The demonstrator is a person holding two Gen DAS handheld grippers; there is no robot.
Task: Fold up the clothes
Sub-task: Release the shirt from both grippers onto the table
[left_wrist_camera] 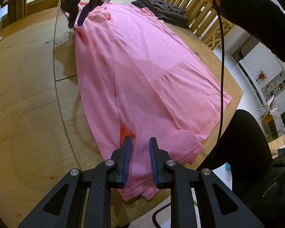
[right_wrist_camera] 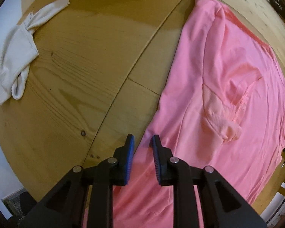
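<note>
A pink garment (left_wrist_camera: 142,72) lies spread along the wooden table (left_wrist_camera: 28,95), its sides folded in towards the middle. My left gripper (left_wrist_camera: 140,142) hovers over the near hem end. Its jaws stand a little apart, with pink cloth lying in the gap and not visibly squeezed. My right gripper (right_wrist_camera: 142,139) points down at the garment's (right_wrist_camera: 228,95) edge near the collar end, jaws a little apart and nothing gripped. In the left wrist view the right gripper (left_wrist_camera: 78,19) shows at the far end, held by a hand.
A white crumpled cloth (right_wrist_camera: 13,47) lies at the table's far left. Dark grey clothes (left_wrist_camera: 161,9) are piled beyond the pink garment, by wooden chair backs (left_wrist_camera: 203,13). Something red and patterned (left_wrist_camera: 125,133) peeks from under the hem. A black cable (left_wrist_camera: 222,66) hangs at right.
</note>
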